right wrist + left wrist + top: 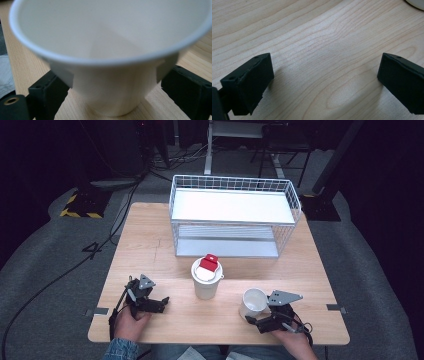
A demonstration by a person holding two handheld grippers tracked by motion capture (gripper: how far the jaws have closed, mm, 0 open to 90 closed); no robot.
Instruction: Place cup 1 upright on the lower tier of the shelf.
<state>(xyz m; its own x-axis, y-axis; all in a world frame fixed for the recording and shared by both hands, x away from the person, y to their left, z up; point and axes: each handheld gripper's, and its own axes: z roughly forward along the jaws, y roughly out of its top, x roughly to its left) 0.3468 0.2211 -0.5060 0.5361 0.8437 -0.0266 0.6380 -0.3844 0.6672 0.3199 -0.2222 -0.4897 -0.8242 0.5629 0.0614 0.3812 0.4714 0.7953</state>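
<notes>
Basically early days: the right gripper point(254, 321) has its jaws either side of the open paper cup point(253, 303) at the table's point(150, 250) near edge, seemingly not squeezing yet. Left gripper point(161, 302) rests spread and empty. Lifting's all still ahead.

White paper cup point(110, 82) upright on the wooden table point(27, 65) between the black tongs point(117, 95) (pads apparently not yet pressing).

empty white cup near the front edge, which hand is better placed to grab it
Right. The right gripper already has its jaws either side of the empty white cup; the left gripper sits open over bare table.
</notes>
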